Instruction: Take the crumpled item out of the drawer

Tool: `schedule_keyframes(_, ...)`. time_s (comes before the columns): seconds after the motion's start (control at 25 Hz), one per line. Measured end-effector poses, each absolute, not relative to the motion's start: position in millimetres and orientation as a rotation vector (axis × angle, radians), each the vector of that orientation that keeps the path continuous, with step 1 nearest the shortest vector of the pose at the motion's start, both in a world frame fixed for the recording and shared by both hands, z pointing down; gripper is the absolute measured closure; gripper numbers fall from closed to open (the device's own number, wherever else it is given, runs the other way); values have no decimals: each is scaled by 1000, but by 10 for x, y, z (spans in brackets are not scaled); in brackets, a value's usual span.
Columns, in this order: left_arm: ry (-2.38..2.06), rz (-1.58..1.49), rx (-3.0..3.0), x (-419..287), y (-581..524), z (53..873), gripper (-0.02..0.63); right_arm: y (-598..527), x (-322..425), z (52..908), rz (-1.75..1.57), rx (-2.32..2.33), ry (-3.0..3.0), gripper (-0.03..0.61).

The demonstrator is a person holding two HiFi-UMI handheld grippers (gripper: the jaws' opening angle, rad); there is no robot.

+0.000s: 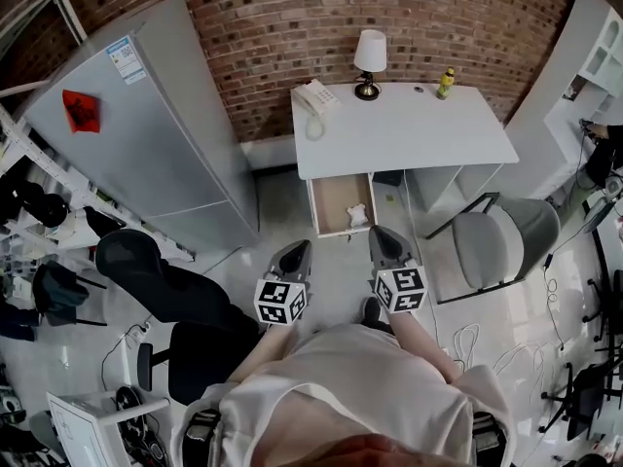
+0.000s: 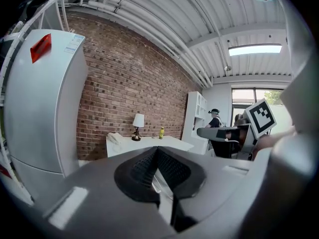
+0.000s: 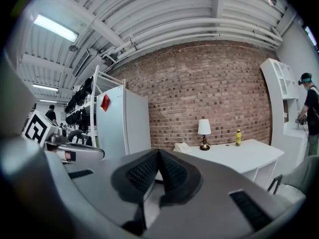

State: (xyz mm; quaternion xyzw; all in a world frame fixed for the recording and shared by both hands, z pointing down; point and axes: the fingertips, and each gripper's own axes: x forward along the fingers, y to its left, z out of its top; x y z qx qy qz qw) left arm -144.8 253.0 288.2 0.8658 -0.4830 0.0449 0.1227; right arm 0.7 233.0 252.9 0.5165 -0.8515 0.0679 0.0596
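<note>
Left gripper (image 1: 298, 251), jaws together and empty, points toward a white desk (image 1: 409, 129). The desk's open drawer (image 1: 334, 202) holds the crumpled white item (image 1: 357, 215) in its near right corner. Right gripper (image 1: 381, 235), jaws likewise together and empty, hangs near the drawer's front edge.

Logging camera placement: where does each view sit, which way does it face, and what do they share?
Head view: on the person's head, looking down at the desk and its open drawer holding the crumpled item; torso, forearms, left gripper and right gripper show.
Left gripper view: on that gripper, facing along its shut jaws toward the desk; the right gripper's marker cube shows at right.
Right gripper view: likewise, jaws shut; left gripper's marker cube at left.
Shared: all three show the desk, lamp and fridge.
</note>
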Motion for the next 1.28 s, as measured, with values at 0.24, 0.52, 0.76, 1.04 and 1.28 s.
schedule_keyframes(0.24,-1462,174,2476,-1234,2082,3036,604,1815,235,2693,232,1496,-2622,572)
schedule_keyframes(0.52,-1549,158,2427,-691,1292,2962,604,994,720,2712,240,1390,-2689,572)
schedule_keyframes(0.76,-1577,143,2397,-220,796,2922,604,458,1184,2646,206,1359,-2710,572)
schedule_keyframes(1.04,-1558,180,2420,12,411,2929,604,135,1395,2684,231,1382,-2706,572)
schedule_keyframes(1.28,-1527,198,2428,-28,175,2972,604,-71,1452,2666,211,1459,-2674,572)
